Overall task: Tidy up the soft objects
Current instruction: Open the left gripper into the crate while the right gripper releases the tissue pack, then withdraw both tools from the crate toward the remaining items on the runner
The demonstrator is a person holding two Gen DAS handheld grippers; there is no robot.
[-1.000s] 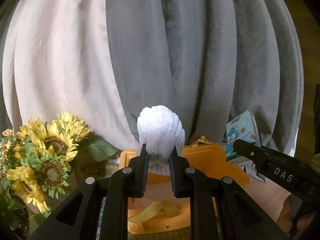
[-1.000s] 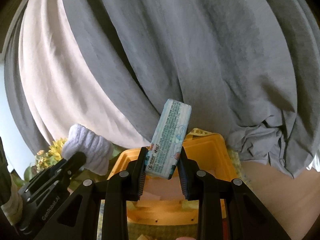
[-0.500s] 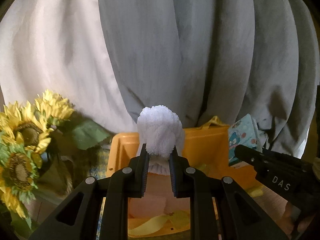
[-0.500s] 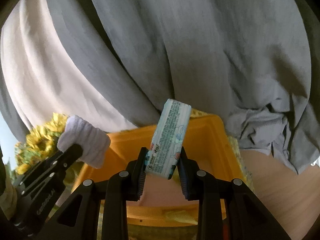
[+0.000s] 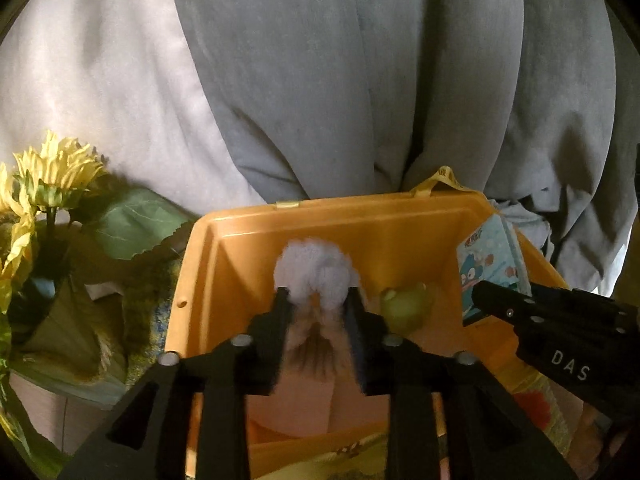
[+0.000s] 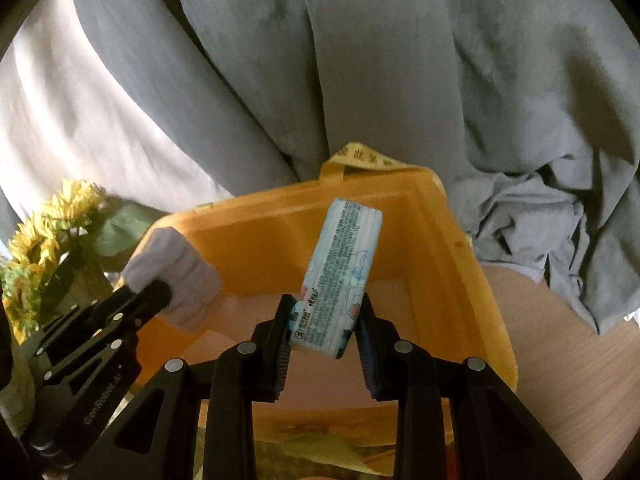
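My left gripper (image 5: 316, 300) holds a rolled white towel (image 5: 316, 270) over the inside of an orange plastic bin (image 5: 248, 240). The jaws look wider apart than before, and the towel is blurred between them. My right gripper (image 6: 324, 320) is shut on a pale blue tissue pack (image 6: 340, 276) and holds it tilted above the same bin (image 6: 440, 260). The right gripper with the pack (image 5: 492, 264) shows at the right of the left wrist view. The left gripper and towel (image 6: 176, 272) show at the left of the right wrist view. A green soft object (image 5: 404, 304) lies in the bin.
Grey and white curtains (image 5: 320, 80) hang right behind the bin. Artificial sunflowers (image 5: 52, 176) in a vase stand to the bin's left. A yellow strap (image 6: 360, 156) sticks up at the bin's back rim. A wooden tabletop (image 6: 560, 340) lies to the right.
Both grippers have moved forward and down over the bin. The left jaws have spread and the towel sits lower between them.
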